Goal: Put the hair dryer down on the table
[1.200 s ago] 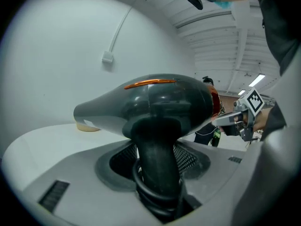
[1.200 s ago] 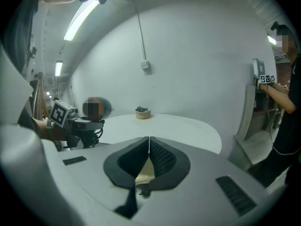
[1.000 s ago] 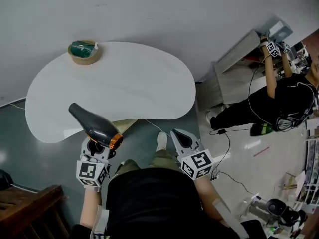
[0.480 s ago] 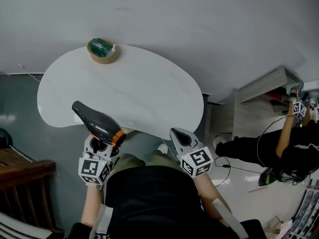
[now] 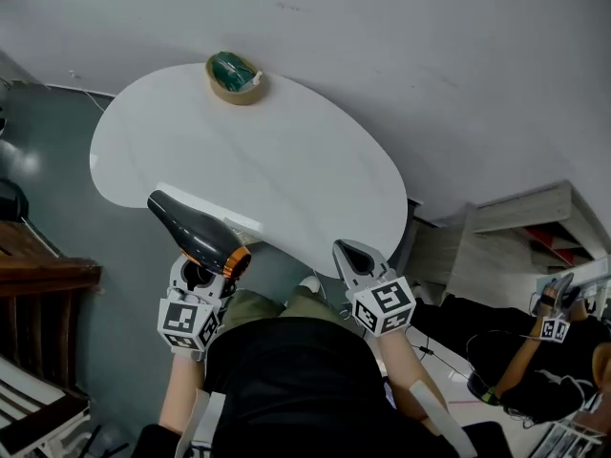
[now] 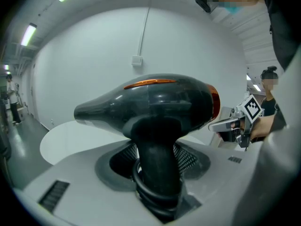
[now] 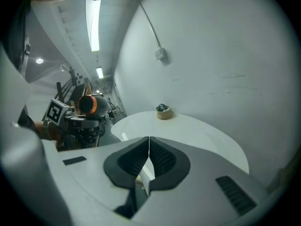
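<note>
White kidney-shaped table (image 5: 286,160) fills the middle of the head view, and the dark grey hair dryer (image 5: 196,237) with its orange ring is not down on it. It is held up at the table's seven o'clock edge, nozzle aimed toward ten o'clock and overlapping the rim. Left gripper (image 5: 200,275) has it by the handle, jaws clamped on either side. Right gripper (image 5: 351,256) sits near the table's five o'clock edge, jaws pressed together on nothing. At the twelve o'clock rim rests a small tan bowl (image 5: 235,76) with something green inside.
</note>
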Tool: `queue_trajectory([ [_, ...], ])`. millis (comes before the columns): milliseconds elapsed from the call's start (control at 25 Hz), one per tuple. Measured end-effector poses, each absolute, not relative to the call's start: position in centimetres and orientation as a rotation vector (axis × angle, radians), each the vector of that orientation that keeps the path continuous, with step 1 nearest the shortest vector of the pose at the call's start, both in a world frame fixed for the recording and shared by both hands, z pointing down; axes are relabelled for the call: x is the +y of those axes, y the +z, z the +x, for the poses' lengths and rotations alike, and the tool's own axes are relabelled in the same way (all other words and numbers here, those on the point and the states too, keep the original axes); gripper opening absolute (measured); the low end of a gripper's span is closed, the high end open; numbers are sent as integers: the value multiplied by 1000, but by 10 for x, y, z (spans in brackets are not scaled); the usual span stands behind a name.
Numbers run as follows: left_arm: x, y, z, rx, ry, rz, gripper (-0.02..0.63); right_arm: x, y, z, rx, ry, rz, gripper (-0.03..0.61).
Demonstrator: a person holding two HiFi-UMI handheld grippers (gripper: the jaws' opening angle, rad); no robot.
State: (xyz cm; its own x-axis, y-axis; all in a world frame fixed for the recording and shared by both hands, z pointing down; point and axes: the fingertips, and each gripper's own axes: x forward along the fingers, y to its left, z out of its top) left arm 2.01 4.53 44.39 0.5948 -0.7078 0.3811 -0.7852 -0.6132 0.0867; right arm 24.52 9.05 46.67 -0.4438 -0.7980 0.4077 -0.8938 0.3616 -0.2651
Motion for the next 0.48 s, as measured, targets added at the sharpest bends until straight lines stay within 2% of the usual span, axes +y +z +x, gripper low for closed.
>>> queue_trajectory([
  [480, 53, 460, -94, -1393, 384, 2435, 222, 60, 461, 123, -2466, 598, 1280, 17],
])
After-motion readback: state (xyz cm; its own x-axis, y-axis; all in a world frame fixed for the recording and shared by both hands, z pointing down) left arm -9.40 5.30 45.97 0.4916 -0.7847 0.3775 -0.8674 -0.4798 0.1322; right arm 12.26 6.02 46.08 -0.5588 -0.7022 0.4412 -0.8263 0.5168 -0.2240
